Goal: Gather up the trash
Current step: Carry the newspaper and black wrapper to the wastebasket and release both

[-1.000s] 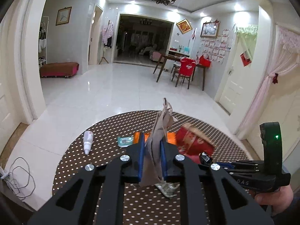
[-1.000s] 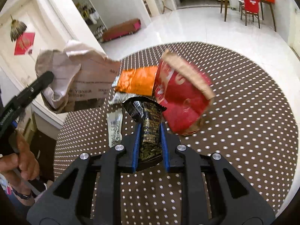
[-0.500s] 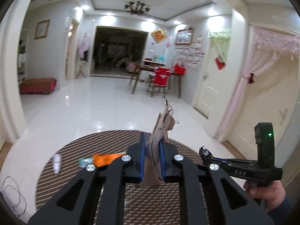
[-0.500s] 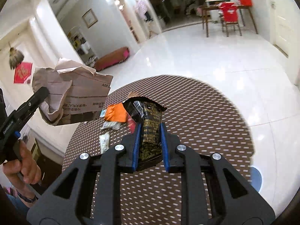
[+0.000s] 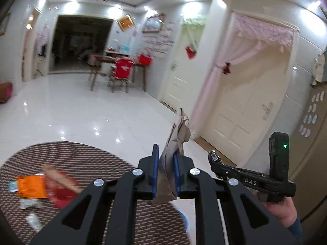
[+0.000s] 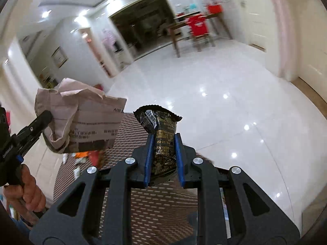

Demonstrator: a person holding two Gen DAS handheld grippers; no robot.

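Observation:
My left gripper [image 5: 166, 163] is shut on a crumpled brown paper [image 5: 175, 138] that sticks up between its blue pads. The right wrist view shows the same paper [image 6: 85, 122] at the left, in the left gripper [image 6: 41, 120]. A black snack wrapper with gold print [image 6: 163, 134] stands upright in my right gripper [image 6: 164, 143], which is shut on it. That right gripper [image 5: 213, 159] reaches in at the right of the left wrist view, held by a hand [image 5: 286, 210]. Both are held above the dotted brown round rug [image 5: 81, 159].
More litter lies on the rug at the left: an orange wrapper [image 5: 30, 186], a red bag [image 5: 61, 192], a white sachet [image 5: 28, 203]. A blue rounded thing [image 5: 184, 218] shows at the rug's edge. White tile floor [image 6: 224, 102], a cream door [image 5: 245, 112] and a pink curtain surround it.
Both grippers have swung to the right and risen a little, away from the litter on the rug. The views now face the door and curtain. Both grips are unchanged.

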